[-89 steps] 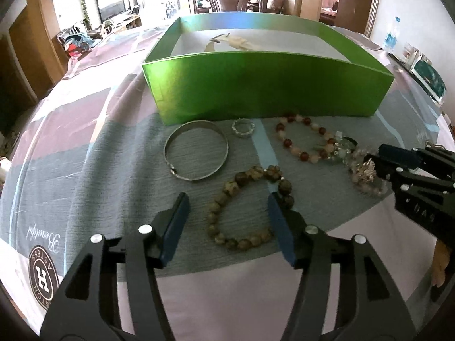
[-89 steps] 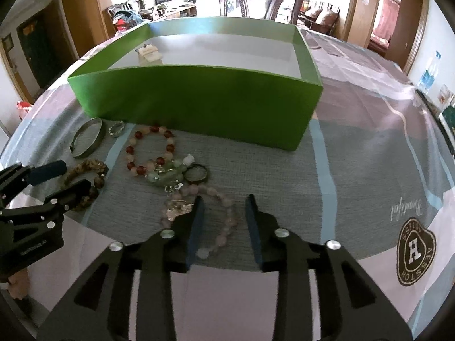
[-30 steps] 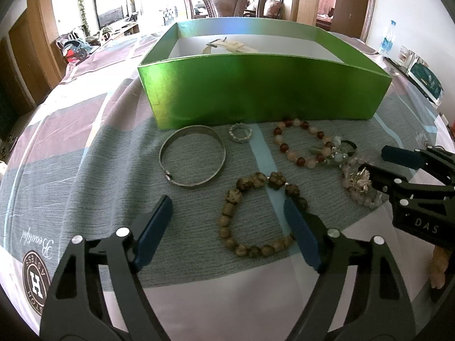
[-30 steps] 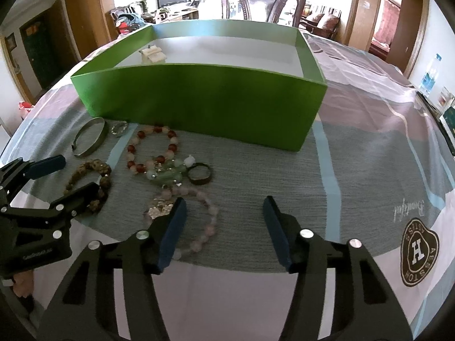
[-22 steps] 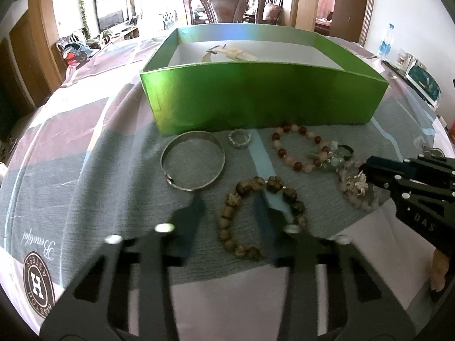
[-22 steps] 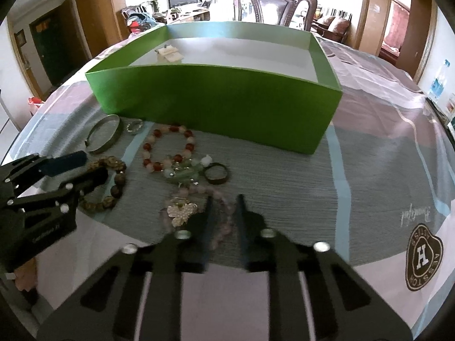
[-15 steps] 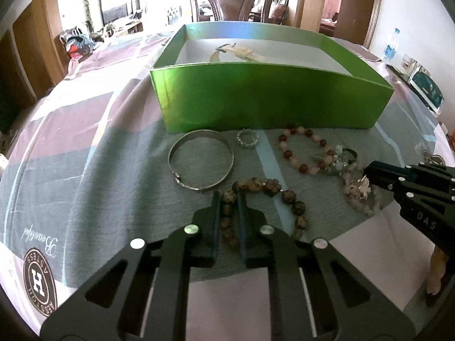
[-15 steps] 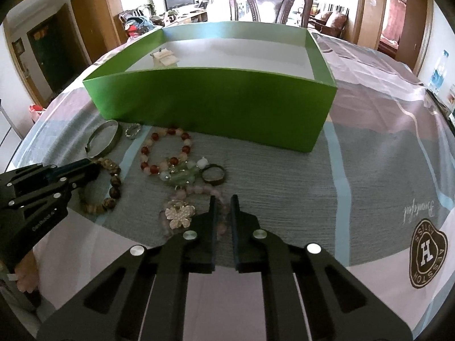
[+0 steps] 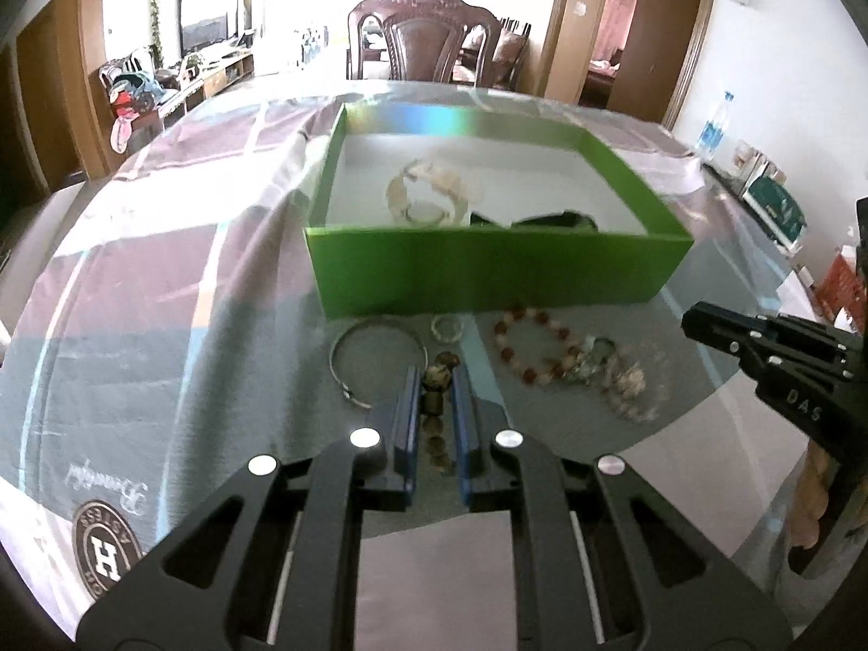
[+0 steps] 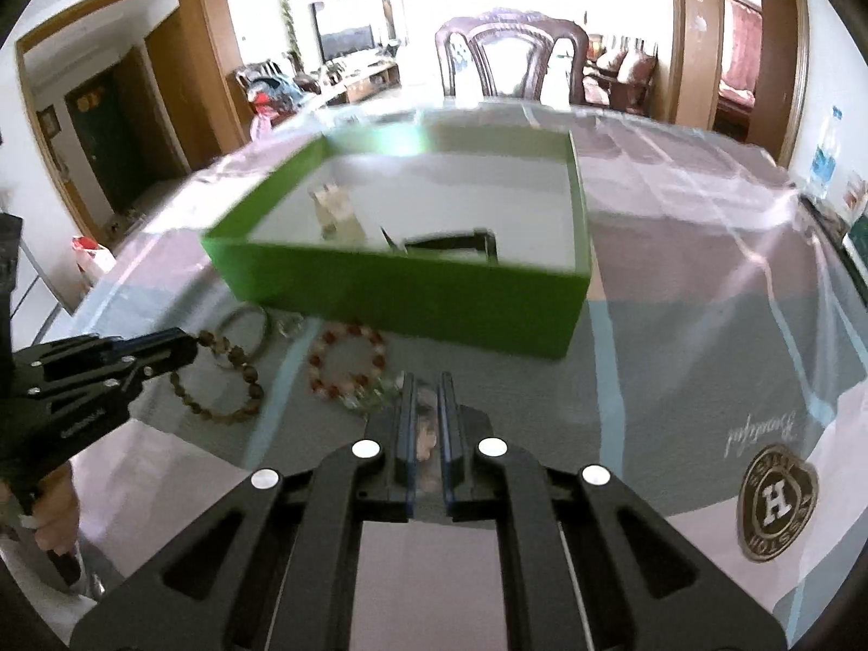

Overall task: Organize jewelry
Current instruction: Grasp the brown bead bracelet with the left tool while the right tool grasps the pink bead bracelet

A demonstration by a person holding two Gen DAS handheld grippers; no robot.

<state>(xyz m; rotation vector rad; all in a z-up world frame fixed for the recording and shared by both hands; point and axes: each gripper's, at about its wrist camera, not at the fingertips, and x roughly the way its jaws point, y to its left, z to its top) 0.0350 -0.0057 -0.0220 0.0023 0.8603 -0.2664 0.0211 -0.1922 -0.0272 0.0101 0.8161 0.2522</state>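
Left gripper (image 9: 435,380) jaws pinch brown bead bracelet (image 9: 437,380). Right gripper (image 10: 426,388) jaws narrow on pink bead bracelet (image 10: 425,434). Left on the cloth: silver bangle (image 9: 374,363), small ring (image 9: 448,329), red bead bracelet (image 9: 534,344). Green box (image 9: 488,271) beyond holds a pale piece and a dark one. Maybe a third done.

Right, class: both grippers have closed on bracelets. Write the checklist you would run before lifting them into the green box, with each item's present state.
1. Left gripper shut on brown bracelet: ok.
2. Right gripper shut on pink bracelet: ok, though blurred.
3. Pink bracelet free of red bracelet: cannot tell.
4. Bangle clear of left gripper: ok.
5. Green box open, floor space free: ok.
6. Grippers apart: ok.
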